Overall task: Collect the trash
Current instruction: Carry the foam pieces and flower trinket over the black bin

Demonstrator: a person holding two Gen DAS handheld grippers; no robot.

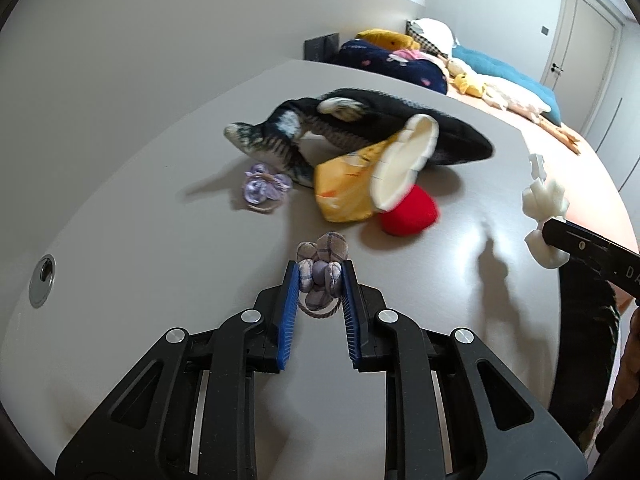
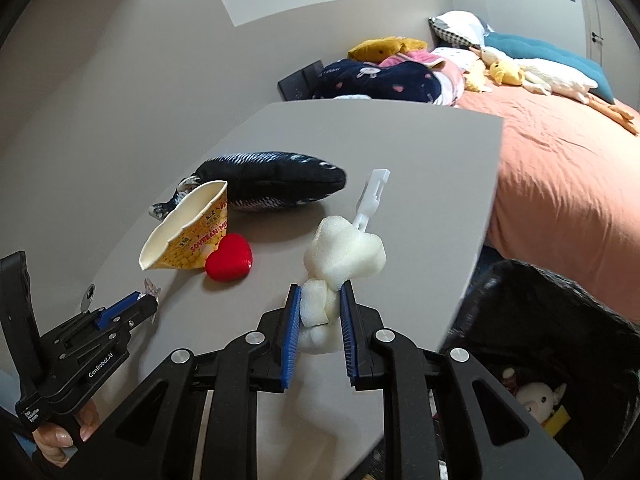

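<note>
My left gripper (image 1: 320,276) is shut on a small plaid fabric flower hair tie (image 1: 326,258) and holds it just above the grey table (image 1: 160,240). My right gripper (image 2: 319,296) is shut on a white foam piece (image 2: 344,256) with a white plastic clip on its top, held above the table's near right part. The foam also shows in the left wrist view (image 1: 544,200). A crushed yellow paper cup (image 1: 352,188) lies on its side against a red heart (image 1: 408,212). The cup (image 2: 192,236) and the heart (image 2: 229,258) also show in the right wrist view.
A dark plush fish (image 1: 360,120) lies behind the cup. A purple hair tie (image 1: 264,188) lies to its left. A round metal grommet (image 1: 42,280) sits in the table's left. A black trash bag (image 2: 552,340) holds items below the table's right edge. A bed (image 2: 560,168) with pillows stands behind.
</note>
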